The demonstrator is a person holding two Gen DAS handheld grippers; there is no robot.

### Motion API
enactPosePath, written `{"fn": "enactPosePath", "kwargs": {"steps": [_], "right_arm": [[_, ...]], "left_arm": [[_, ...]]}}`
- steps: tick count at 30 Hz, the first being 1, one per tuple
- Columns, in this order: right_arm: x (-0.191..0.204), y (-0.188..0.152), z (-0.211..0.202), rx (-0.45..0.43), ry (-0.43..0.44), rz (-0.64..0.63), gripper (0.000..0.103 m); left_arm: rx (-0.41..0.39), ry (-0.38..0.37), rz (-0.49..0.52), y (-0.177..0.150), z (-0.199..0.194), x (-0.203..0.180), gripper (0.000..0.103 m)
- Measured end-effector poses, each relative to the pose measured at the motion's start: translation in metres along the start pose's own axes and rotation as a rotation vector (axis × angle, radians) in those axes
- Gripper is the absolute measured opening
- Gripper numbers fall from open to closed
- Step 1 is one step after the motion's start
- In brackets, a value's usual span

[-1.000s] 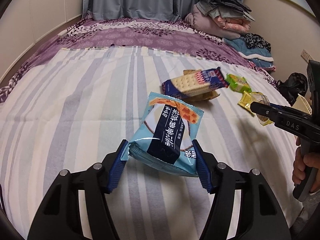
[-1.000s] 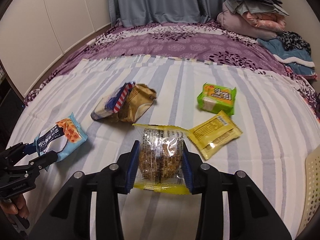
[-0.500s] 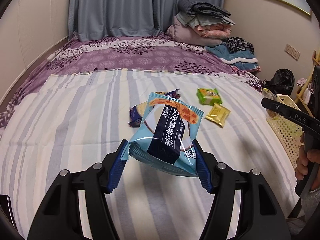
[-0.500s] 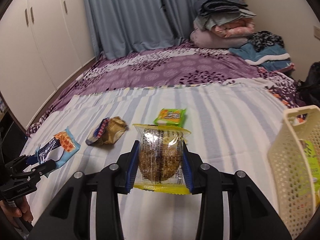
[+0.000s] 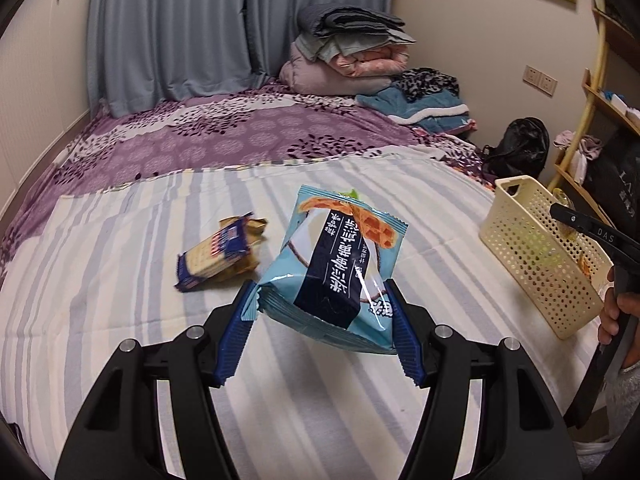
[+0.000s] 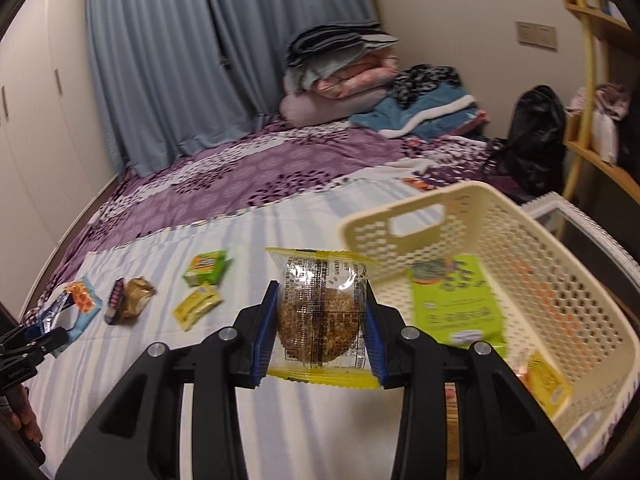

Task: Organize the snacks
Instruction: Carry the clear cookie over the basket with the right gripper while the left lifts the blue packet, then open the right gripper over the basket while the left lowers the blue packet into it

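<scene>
My left gripper (image 5: 320, 336) is shut on a light-blue snack packet (image 5: 340, 268) with a dark label, held above the striped bed sheet. My right gripper (image 6: 319, 334) is shut on a clear, yellow-edged packet with a round grain cake (image 6: 320, 312), held beside the near-left rim of a cream perforated basket (image 6: 560, 280). The basket holds a green packet (image 6: 452, 300) and a yellow one (image 6: 546, 380). In the left wrist view the same basket (image 5: 536, 256) stands at the bed's right edge, with the right gripper's black body (image 5: 600, 236) above it.
On the sheet lie a blue cracker pack on a tan wrapper (image 5: 220, 252), a green packet (image 6: 206, 266) and a yellow packet (image 6: 196, 306). Folded bedding (image 5: 352, 56) is piled at the far corner. A wooden shelf (image 5: 600, 100) and a black bag (image 5: 520, 148) stand beyond the bed's right side.
Both grippers have swung right and risen, each keeping its packet. The basket has come into view at the right, and the right gripper now hangs at its rim.
</scene>
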State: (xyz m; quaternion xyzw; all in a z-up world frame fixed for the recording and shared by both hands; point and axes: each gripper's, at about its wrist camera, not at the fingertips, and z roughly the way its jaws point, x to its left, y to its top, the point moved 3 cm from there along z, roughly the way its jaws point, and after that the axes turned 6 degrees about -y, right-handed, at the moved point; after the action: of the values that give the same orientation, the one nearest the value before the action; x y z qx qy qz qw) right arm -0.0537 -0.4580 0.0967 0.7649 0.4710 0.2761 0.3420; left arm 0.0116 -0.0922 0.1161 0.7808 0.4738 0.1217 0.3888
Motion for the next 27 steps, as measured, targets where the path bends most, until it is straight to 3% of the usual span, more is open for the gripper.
{"fn": "enactPosePath", "kwargs": {"steps": [9, 12, 19, 27], "right_arm": [[-0.068, -0.011, 0.007, 0.033, -0.070, 0.124, 0.041], [-0.076, -0.014, 0.006, 0.035, -0.048, 0.163, 0.054], [-0.084, -0.020, -0.010, -0.001, -0.043, 0.182, 0.054], [-0.099, -0.019, -0.030, -0.062, -0.086, 0.173, 0.054]], "left_arm": [[0.009, -0.047, 0.080, 0.014, 0.008, -0.049, 0.064], [0.015, -0.063, 0.100, 0.017, 0.011, -0.062, 0.064], [0.020, -0.108, 0.161, 0.028, 0.019, -0.102, 0.064], [0.022, -0.211, 0.196, 0.051, 0.037, -0.154, 0.064]]}}
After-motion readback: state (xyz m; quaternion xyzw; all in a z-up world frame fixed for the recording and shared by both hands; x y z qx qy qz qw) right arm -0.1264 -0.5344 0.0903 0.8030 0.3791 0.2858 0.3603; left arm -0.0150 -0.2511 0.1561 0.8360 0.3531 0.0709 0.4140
